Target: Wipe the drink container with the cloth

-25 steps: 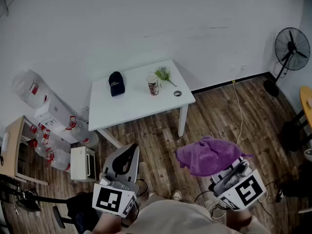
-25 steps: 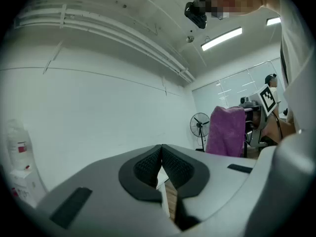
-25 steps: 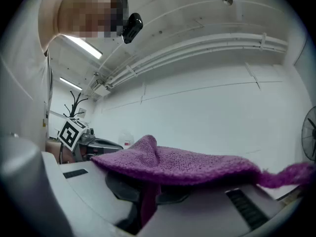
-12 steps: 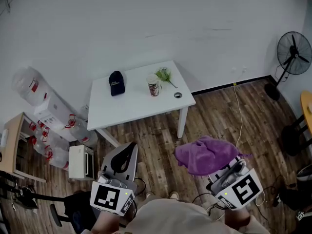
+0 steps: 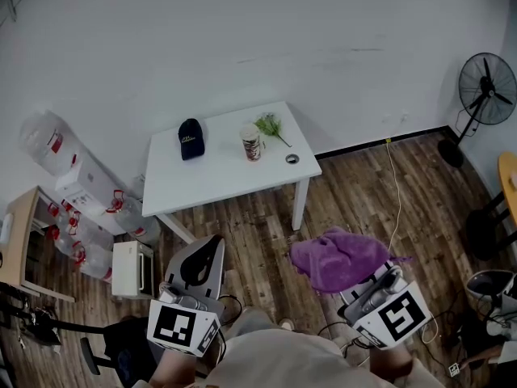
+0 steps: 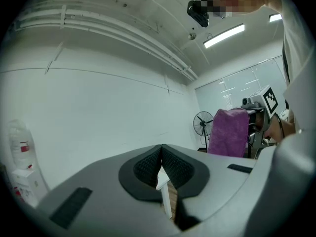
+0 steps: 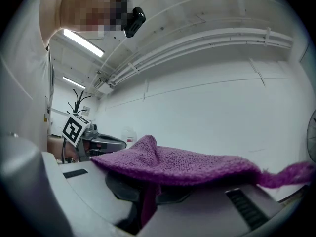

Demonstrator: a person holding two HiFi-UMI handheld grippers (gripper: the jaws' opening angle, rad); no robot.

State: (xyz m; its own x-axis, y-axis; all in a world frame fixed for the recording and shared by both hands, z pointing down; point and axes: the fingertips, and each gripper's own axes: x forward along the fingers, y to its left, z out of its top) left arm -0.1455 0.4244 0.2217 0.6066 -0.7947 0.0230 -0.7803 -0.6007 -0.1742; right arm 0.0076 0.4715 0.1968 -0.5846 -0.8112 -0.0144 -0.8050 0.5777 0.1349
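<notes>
the wiping has not begun, as far as i can judge. the right gripper [image 5: 359, 289], at five o'clock in the head view, has its jaws clamped on a fold of the purple cloth [image 5: 338, 257], with the rest draped over its top. the left gripper [image 5: 206, 253], at seven o'clock, has its jaws pressed together on nothing. the cup [image 5: 252, 144] stands on the white table [image 5: 202, 188] at twelve o'clock, well apart from both. left to do: close in on the table, bring cloth to cup, rub it.
</notes>
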